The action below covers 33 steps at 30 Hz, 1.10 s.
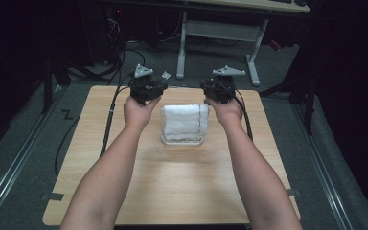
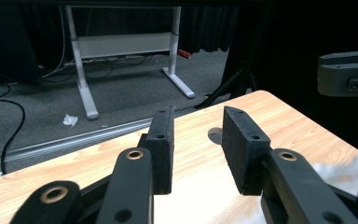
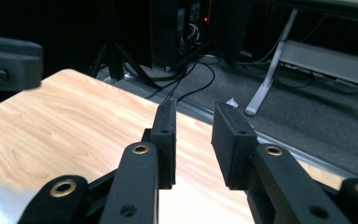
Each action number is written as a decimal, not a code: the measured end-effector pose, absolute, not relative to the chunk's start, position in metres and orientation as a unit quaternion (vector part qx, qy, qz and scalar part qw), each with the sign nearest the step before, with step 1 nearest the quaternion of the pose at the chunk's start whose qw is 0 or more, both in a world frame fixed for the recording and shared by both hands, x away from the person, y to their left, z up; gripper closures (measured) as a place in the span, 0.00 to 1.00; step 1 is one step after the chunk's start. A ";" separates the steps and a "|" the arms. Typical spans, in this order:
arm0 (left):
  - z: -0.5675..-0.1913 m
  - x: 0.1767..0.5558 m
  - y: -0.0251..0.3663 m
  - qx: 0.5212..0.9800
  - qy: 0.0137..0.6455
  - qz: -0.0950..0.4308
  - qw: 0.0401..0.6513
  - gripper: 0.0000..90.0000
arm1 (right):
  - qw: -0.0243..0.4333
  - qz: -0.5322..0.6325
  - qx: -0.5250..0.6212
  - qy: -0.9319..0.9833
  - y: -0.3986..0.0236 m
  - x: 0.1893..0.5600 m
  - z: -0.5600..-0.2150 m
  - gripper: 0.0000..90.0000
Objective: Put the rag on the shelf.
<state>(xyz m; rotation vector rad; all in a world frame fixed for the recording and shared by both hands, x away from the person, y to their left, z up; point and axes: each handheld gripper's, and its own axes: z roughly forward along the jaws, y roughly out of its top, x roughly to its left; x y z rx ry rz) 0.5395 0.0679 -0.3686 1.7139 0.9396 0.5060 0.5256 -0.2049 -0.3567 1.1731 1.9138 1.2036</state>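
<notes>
From the near edge of the table (image 1: 172, 191), 2 bare forearms reach forward and up the board, one on each side of its middle. Between the wrists lies a folded white towel (image 1: 184, 123) — a neat, thick rectangle flat on the wood, a thin dark line running down near its right edge. It sits around the centre of the table, toward the far half, touched by neither hand.

The left hand (image 1: 139, 112) holds the left gripper (image 2: 196, 140) just beyond the towel's far-left corner. In the left gripper view its 2 black jaws stand spread with only bare wood between them, and a scrap of the white cloth shows at the lower right.

The right hand (image 1: 227, 111) carries the right gripper (image 3: 193, 140) past the towel's far-right corner. Its jaws are parted too — nothing between them but tabletop and the far edge.

Beyond the table lies grey carpet with loose black cables (image 1: 120, 57) and the white legs of a desk frame (image 1: 215, 36).
</notes>
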 end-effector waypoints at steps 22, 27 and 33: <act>-0.393 0.461 0.116 0.718 0.372 0.242 0.536 0.65 | 0.319 0.466 0.414 0.714 -0.239 0.444 -0.378 0.67; -0.403 0.435 0.126 0.722 0.360 0.243 0.539 0.65 | 0.331 0.467 0.398 0.717 -0.243 0.422 -0.385 0.63; -0.432 0.400 0.140 0.740 0.358 0.232 0.519 0.62 | 0.320 0.459 0.393 0.729 -0.246 0.392 -0.406 0.58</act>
